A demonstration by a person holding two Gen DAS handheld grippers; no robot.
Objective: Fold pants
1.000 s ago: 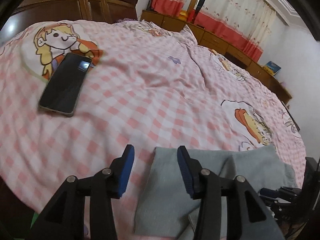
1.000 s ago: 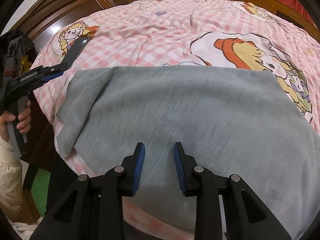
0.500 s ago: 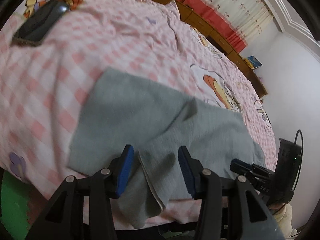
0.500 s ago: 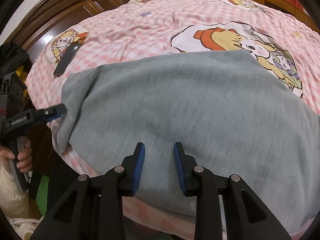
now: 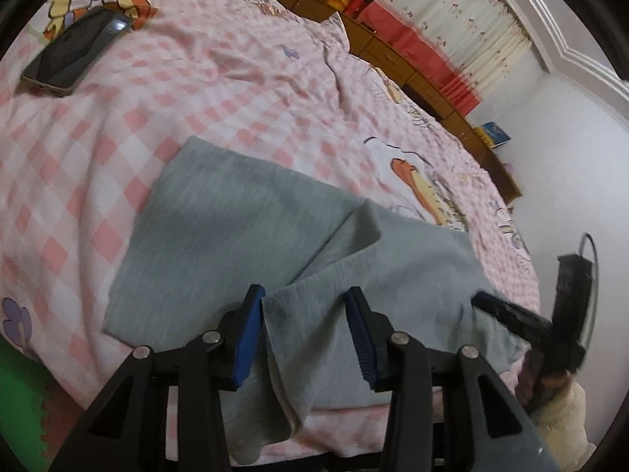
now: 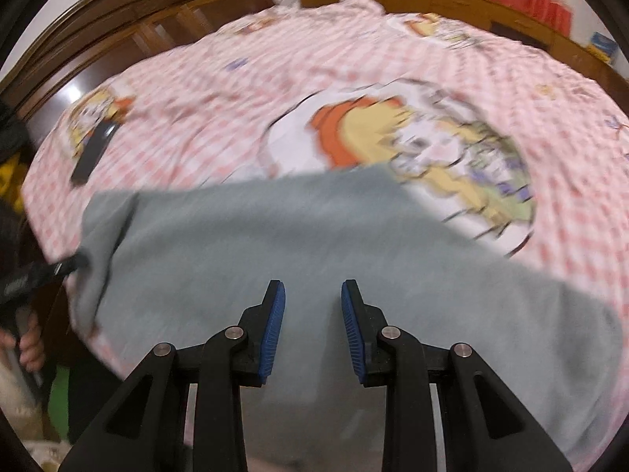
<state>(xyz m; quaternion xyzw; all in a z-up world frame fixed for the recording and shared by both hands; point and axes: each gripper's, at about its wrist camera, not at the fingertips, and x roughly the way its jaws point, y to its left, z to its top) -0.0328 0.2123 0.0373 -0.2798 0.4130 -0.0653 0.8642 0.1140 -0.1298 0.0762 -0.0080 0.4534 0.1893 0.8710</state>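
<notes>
The grey pants (image 5: 236,236) lie folded on the pink checked bed, near its front edge. A loose flap of them (image 5: 310,326) hangs over the edge between the fingers of my left gripper (image 5: 302,334), which is open and hovers above it. In the right wrist view the pants (image 6: 314,244) spread wide under my right gripper (image 6: 313,326), which is open and empty above the cloth. The right gripper also shows at the right in the left wrist view (image 5: 511,314). The left gripper's tip shows at the left in the right wrist view (image 6: 59,269), near the pants' left end.
A black phone (image 5: 74,57) lies on the bedspread (image 5: 236,78) at the far left; it also shows in the right wrist view (image 6: 92,149). Wooden headboard (image 6: 137,19) and low cabinets (image 5: 412,70) stand behind the bed. Green floor mat (image 5: 19,401) lies below the bed edge.
The left gripper has drawn back and down toward the bed edge, with the loose flap now between its fingers. The right gripper has pulled back and lifted; both stay open.
</notes>
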